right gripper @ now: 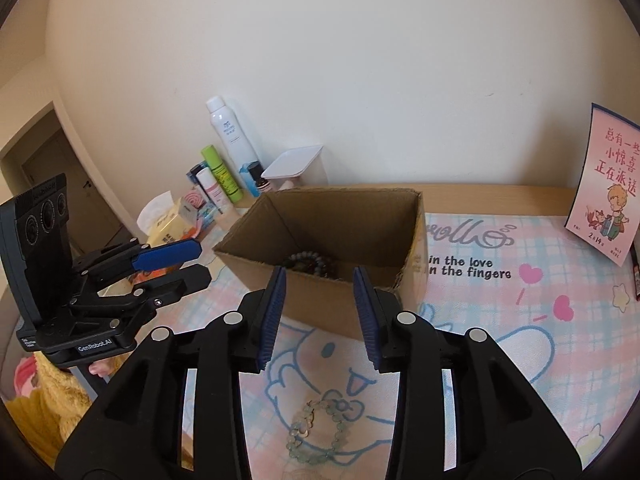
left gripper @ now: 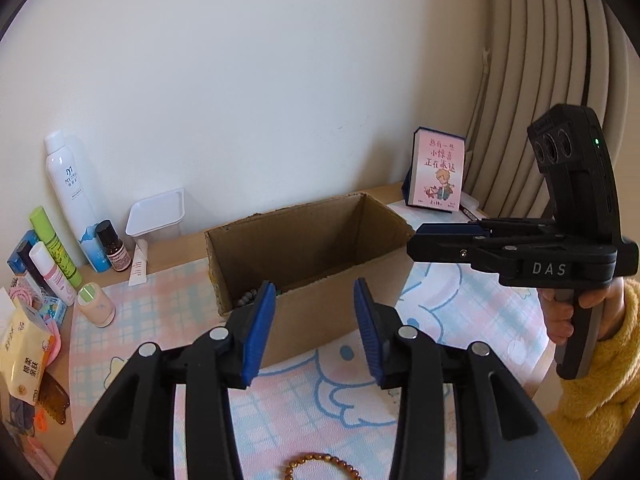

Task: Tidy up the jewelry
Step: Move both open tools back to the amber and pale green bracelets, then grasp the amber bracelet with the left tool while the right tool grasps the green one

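Observation:
An open cardboard box stands on the pastel mat; it also shows in the right wrist view, with several bead bracelets inside on its floor. My left gripper is open and empty, above the mat just before the box. A brown bead bracelet lies on the mat under it. My right gripper is open and empty, facing the box. A pale green bead bracelet lies on the mat below it. Each gripper shows in the other's view, the right and the left.
Bottles and tubes, a white plastic tub, a tissue pack and a comb crowd the left side by the wall. A pink calendar card stands at the back right. The pastel mat covers the desk.

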Motion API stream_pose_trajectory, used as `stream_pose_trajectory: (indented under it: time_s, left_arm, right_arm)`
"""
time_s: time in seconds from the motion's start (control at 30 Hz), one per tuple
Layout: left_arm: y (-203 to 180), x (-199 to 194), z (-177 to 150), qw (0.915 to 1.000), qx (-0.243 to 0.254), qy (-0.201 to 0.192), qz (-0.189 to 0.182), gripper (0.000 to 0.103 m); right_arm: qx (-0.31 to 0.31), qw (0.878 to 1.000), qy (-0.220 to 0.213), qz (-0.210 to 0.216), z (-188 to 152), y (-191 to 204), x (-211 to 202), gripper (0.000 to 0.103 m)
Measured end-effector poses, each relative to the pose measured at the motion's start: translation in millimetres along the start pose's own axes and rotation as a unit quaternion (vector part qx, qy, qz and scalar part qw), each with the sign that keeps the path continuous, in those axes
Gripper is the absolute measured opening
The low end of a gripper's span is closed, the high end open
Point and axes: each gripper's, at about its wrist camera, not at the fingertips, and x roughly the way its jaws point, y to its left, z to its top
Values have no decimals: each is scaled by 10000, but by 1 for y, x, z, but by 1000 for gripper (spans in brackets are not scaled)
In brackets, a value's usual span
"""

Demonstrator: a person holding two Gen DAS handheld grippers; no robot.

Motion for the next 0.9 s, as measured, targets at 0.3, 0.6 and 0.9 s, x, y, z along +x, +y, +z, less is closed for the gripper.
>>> stream_pose_trajectory:
  time_s: [0.3, 0.6, 0.9]
  left_arm:
    - [-9, -3, -30, 9976, 517, 429, -173, 41]
    - [5, 10, -66, 9924, 645, 1038, -120, 41]
    - [20, 22, -94, 9852, 565, 1565, -424, 41]
  right_arm:
    - [-821, 9940, 698, -196, -28, 25, 11, 39]
    - [-1062, 9840, 1382, -377, -57, 8, 38, 39]
    - [-1564, 9726, 1696, -299, -78, 7, 51, 39]
